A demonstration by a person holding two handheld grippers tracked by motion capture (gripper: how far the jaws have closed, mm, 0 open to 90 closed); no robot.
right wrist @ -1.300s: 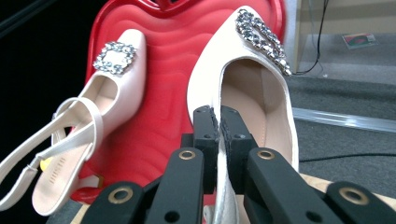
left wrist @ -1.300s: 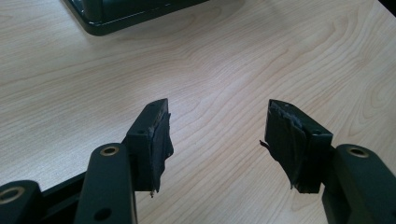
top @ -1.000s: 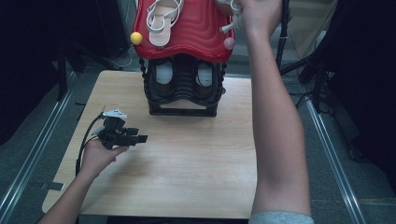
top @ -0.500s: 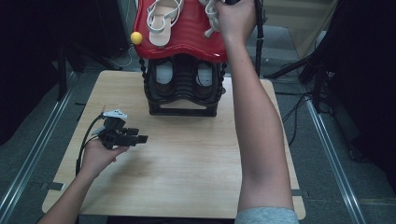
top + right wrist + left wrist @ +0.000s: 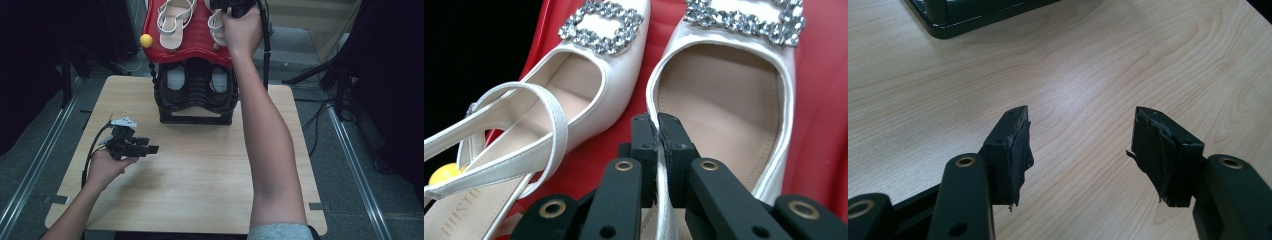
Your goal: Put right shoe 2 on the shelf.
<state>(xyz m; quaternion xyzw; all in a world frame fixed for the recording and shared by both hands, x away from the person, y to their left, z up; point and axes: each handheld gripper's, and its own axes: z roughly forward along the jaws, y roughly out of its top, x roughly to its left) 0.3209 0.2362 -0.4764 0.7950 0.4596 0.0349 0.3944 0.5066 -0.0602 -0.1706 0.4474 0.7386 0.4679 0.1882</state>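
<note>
In the high view, the right hand-held gripper (image 5: 235, 6) had come down and leftward since the earlier frames, from above the rack's right corner onto the right white shoe (image 5: 218, 25), while the left hand-held gripper (image 5: 150, 148) stayed where it was, low over the pale wood-grain tabletop (image 5: 200, 190). Both shoes lay on the glossy red ribbed top of a black shoe rack (image 5: 196, 95), the left shoe (image 5: 174, 20) showing looped straps, a yellow ball (image 5: 145, 40) at the rack's left edge. In the left gripper view, its taped black jaws stood wide apart with nothing between them, over bare wood. In the right gripper view, the right gripper's jaws were pinched shut on the smooth satin rim of the right shoe (image 5: 724, 100), which had a glittering square buckle; its mate (image 5: 589, 85) lay just beside it.
</note>
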